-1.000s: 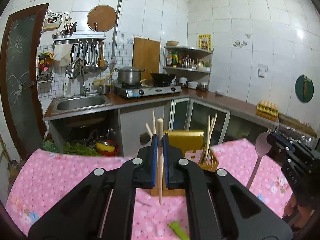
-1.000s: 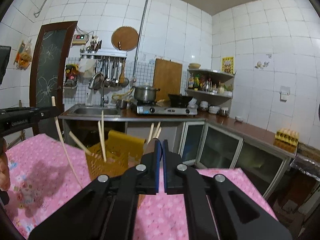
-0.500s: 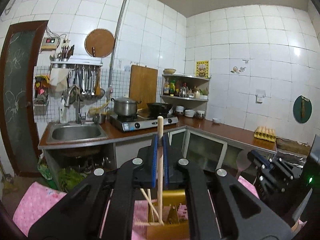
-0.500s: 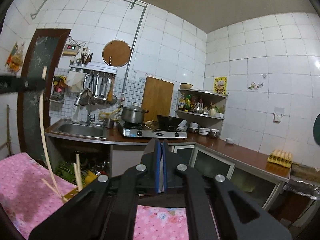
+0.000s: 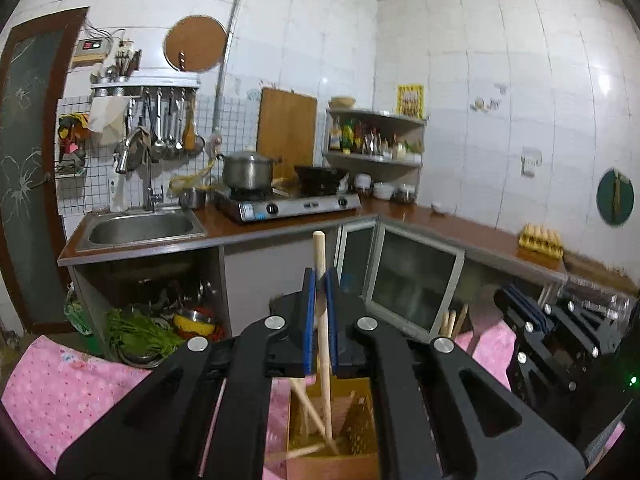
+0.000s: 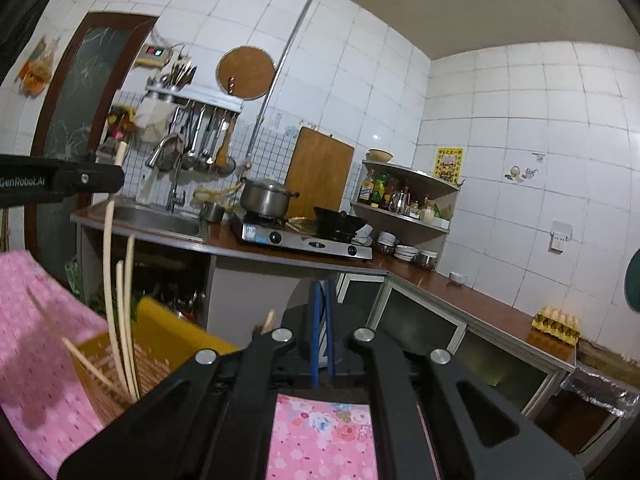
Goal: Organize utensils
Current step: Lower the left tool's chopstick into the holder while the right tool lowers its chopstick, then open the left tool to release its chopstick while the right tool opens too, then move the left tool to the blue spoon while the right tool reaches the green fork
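My left gripper is shut on a pale wooden chopstick held upright. Its lower end reaches down into the yellow utensil holder, where other sticks lean. In the right wrist view the same chopstick hangs from the left gripper into the holder. My right gripper is shut on a grey spatula, whose head shows just behind the fingertips. From the left wrist view the right gripper is to the right of the holder, with the blurred spatula at its tip.
The holder stands on a table with a pink flowered cloth. Beyond the table is a kitchen counter with a sink, a gas stove with a pot, glass-door cabinets and an egg tray.
The left gripper has carried the chopstick across until it is over the holder, and its end now reaches inside. The right gripper has moved along beside it, still shut on the spatula.
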{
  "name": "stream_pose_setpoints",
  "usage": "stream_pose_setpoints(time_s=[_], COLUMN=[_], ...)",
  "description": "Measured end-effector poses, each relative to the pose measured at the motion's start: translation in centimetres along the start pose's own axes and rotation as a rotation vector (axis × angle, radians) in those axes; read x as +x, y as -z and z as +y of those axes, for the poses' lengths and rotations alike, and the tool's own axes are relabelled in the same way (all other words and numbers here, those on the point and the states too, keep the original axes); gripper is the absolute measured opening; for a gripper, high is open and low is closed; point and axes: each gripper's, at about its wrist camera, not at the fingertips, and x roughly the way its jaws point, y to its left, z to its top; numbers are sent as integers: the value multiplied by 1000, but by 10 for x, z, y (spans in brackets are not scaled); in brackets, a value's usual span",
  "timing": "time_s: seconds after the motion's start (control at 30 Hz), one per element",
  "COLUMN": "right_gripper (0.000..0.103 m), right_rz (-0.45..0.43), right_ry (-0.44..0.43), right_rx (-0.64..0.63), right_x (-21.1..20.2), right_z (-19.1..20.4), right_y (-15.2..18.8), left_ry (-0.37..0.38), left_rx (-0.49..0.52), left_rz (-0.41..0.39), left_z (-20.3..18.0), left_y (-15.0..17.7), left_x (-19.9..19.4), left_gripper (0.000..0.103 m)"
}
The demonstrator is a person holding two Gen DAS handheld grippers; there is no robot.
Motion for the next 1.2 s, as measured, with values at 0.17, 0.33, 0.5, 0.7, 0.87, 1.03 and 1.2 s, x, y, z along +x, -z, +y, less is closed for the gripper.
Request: stream_pose_setpoints(time_s=[0.17,0.33,0.5,0.7,0.87,1.03,1.2], right_gripper=[3,3,4,34,51,60,60], right_rz=[37,94,169,230,254,285,338], right_ry=[-68,-125,-198,-219,-227,-200,-189], right_rx=[-2,12,102,198,258,260,271], right_x=[4,8,9,-7,-32,-55,-72], right_z=[14,20,10,-9,-20,-20,-16], right_y=[21,41,52,51,48,50,62], left_ry=[-2,-5,2,-18,-12,-33,-38], left_rx=[19,2,-31,-51,-57,-73,-78], left_rz=[73,130,166,140,151,161,232], left_z=[1,12,23,33,38,46,54], left_y=[26,41,46,43,46,60,84], left_x=[11,18,11,-29,-60,-86,-96], left_gripper=[4,5,7,56,78,91,93])
